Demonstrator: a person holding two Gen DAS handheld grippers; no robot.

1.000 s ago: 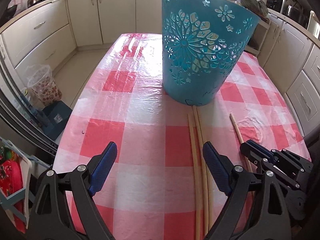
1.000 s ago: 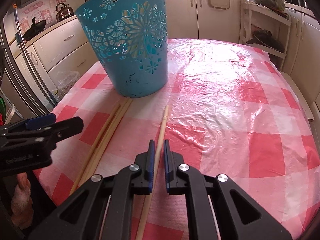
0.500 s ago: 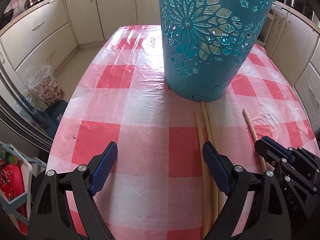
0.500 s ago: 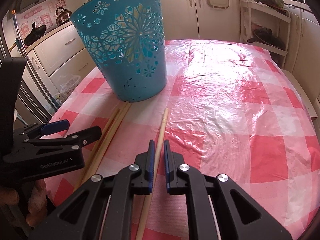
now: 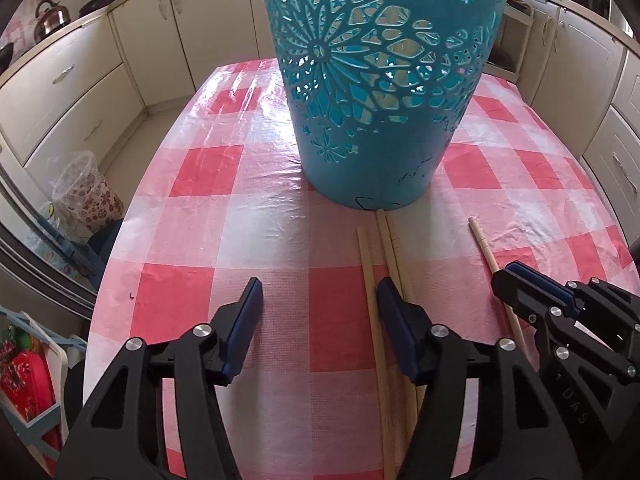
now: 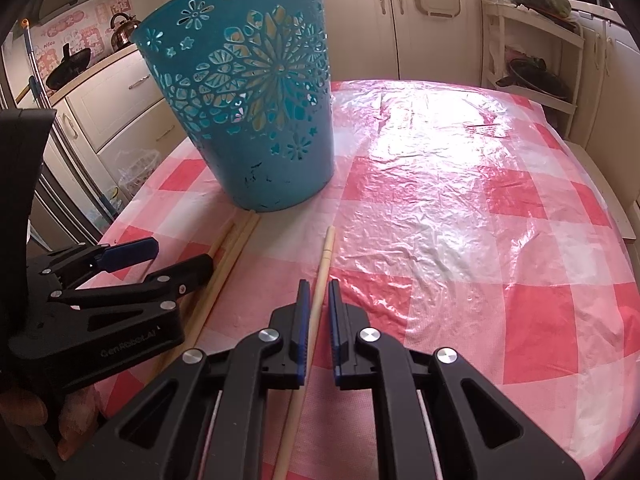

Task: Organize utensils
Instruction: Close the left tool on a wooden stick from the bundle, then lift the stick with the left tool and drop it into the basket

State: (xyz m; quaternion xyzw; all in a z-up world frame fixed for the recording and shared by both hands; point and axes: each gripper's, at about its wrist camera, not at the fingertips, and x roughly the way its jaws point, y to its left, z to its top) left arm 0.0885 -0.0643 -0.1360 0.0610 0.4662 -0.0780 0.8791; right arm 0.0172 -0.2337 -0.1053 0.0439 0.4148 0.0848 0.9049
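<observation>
A teal cut-out basket [image 5: 380, 100] [image 6: 256, 120] stands upright on the checked table. Three wooden chopsticks [image 5: 370, 280] lie side by side just in front of its base. My left gripper [image 5: 320, 296] hovers over them with its jaws closing. One stick lies just inside its right finger, the others run under that finger, and neither pad presses on a stick. A fourth chopstick [image 6: 326, 252] lies apart to the right, with my right gripper [image 6: 319, 296] shut on it low over the cloth. The left gripper [image 6: 176, 258] shows from the side in the right wrist view.
The red-and-white cloth [image 6: 460, 200] lies under crinkled clear plastic. The table's left edge [image 5: 120, 248] drops to the floor, where a lined bin [image 5: 88, 196] stands. Cream cabinets ring the room, and a white rack [image 6: 532, 72] stands at the far right.
My left gripper has moved forward and down towards the basket, and its jaws have drawn closer together. The right gripper and its chopstick have not moved.
</observation>
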